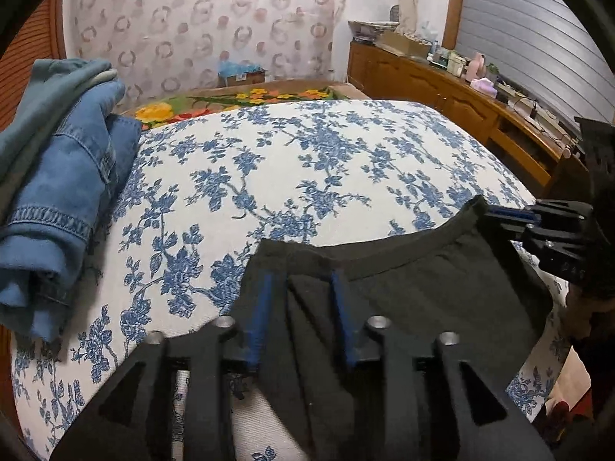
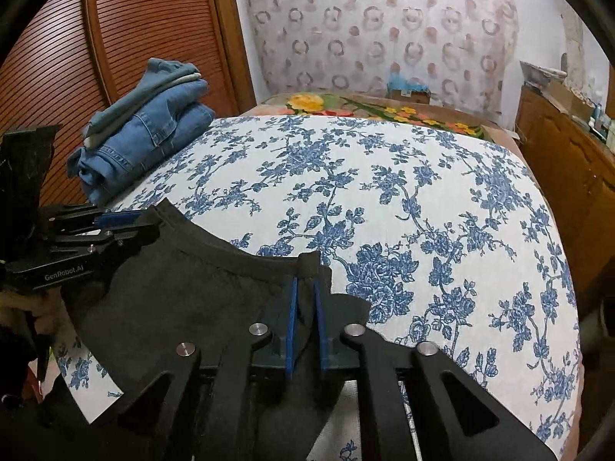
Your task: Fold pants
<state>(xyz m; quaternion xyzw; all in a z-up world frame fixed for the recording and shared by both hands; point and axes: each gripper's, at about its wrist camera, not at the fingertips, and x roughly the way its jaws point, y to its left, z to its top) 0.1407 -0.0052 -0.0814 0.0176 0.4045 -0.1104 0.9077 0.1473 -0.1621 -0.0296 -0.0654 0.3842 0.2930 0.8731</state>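
Observation:
Black pants (image 1: pixel 442 288) (image 2: pixel 184 288) lie with the waistband spread across the near part of a bed. My left gripper (image 1: pixel 301 299) (image 2: pixel 142 224) stands at the waistband's left end, its blue pads (image 1: pixel 261 307) apart, with a loose fold of the fabric between them. My right gripper (image 2: pixel 305 299) (image 1: pixel 496 219) is at the waistband's right end. Its blue pads (image 2: pixel 292 307) sit close together and pinch a fold whose corner sticks up past them. The lower part of the pants is hidden under the grippers.
A white sheet with blue flowers (image 1: pixel 307 173) (image 2: pixel 423 192) covers the bed. A pile of folded jeans (image 1: pixel 57 192) (image 2: pixel 146 134) sits at its far left. A flowered blanket (image 1: pixel 250 100) lies at the far end. A cluttered wooden cabinet (image 1: pixel 442 84) runs along the right, a slatted wardrobe (image 2: pixel 77 38) along the left.

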